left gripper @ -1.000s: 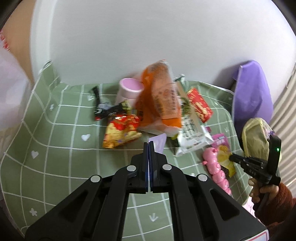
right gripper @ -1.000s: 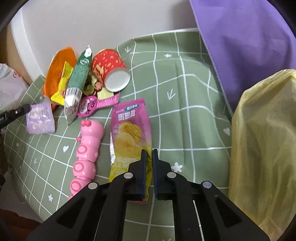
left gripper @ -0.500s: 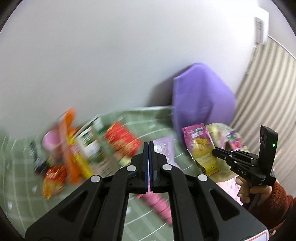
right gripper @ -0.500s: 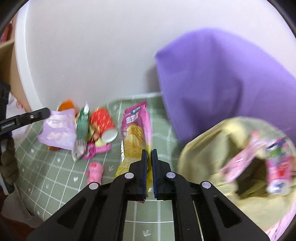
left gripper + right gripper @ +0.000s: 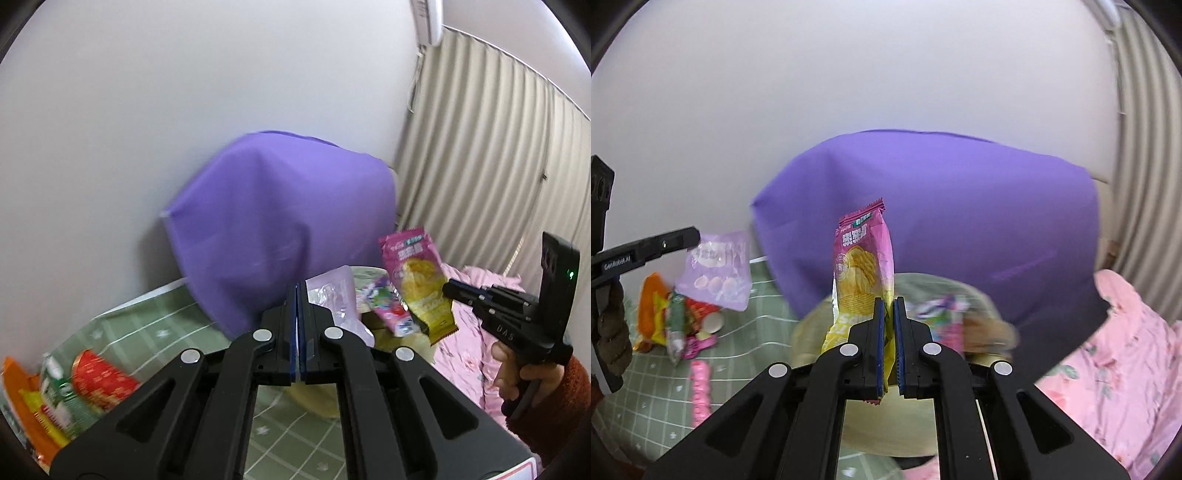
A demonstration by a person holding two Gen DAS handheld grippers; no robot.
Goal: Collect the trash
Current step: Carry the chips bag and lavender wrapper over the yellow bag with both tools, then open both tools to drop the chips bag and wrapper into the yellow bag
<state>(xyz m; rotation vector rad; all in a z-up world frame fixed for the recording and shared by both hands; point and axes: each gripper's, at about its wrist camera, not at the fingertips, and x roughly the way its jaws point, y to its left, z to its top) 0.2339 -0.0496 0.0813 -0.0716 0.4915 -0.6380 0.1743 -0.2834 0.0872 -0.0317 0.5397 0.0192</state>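
Observation:
My right gripper [image 5: 889, 306] is shut on a pink and yellow chip packet [image 5: 862, 266] and holds it upright above the yellow trash bag [image 5: 886, 417]. In the left wrist view the same packet [image 5: 417, 280] hangs from the right gripper [image 5: 448, 288]. My left gripper [image 5: 297, 291] is shut on a pale purple wrapper [image 5: 334, 299], which also shows in the right wrist view [image 5: 716, 269], held in the air left of the bag. The bag [image 5: 321, 402] holds several wrappers [image 5: 942, 314].
A purple cloth-covered object [image 5: 942, 221] stands behind the bag against the wall. More trash [image 5: 676, 314] lies on the green checked tablecloth [image 5: 746, 343] at the left, with a pink toy [image 5: 700, 391]. Pink floral bedding [image 5: 1126, 362] is at the right.
Both grippers lifted their wrappers off the table and swung right toward the yellow bag. The chip packet now stands over the bag's opening.

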